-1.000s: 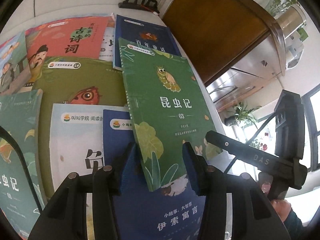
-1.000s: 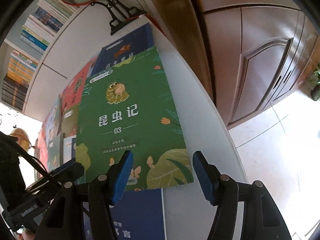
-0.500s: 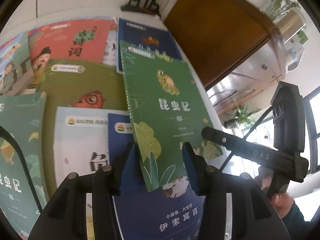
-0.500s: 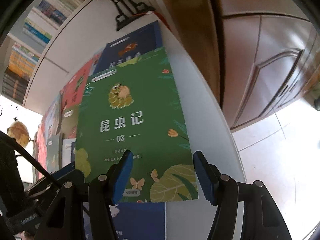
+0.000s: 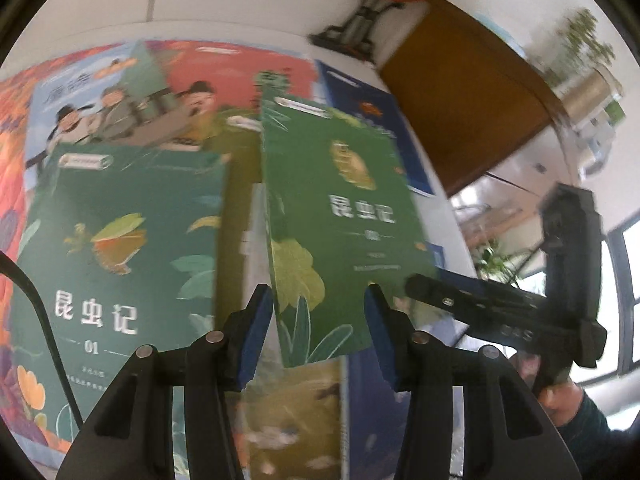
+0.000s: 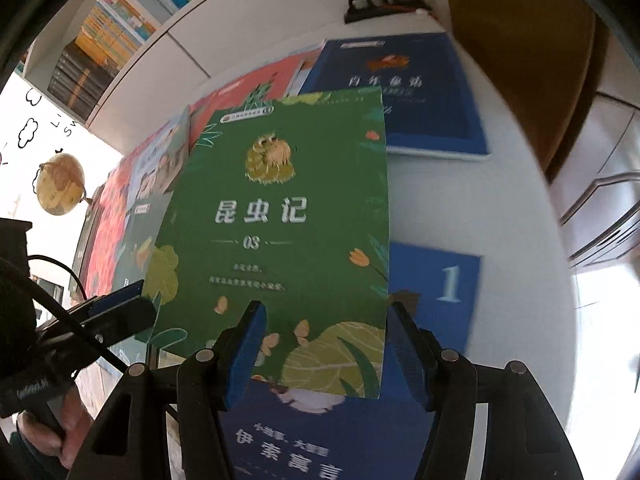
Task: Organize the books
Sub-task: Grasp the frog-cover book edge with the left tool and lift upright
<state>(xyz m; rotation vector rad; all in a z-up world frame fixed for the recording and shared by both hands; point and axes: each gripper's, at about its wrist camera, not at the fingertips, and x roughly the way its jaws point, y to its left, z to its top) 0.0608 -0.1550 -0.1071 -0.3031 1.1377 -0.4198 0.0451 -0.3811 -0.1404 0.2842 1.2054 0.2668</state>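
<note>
Book in hand: The green volume 03 (image 6: 280,220) sits tilted over the spread of books near the right edge of the white table (image 6: 472,200). It overlaps the blue fables book (image 6: 320,440) nearest you.
Left gripper (image 5: 318,300): Released, fingers spread wide, with the book's near left corner showing between them.
Right gripper (image 6: 326,312): Also spread wide, framing the book's near edge without pinching it.
Why so: You appear to be bracketing the cover from both sides to shift it toward its series mate. What actually bears the book cannot be told.
Left view only: Volume 01 (image 5: 120,240) lies just left of 03, a likely partner for stacking.
Right view only: A blue book marked 1 (image 6: 448,280) lies partly under 03, and a filled bookshelf (image 6: 100,40) stands beyond the table's far left edge.
</note>
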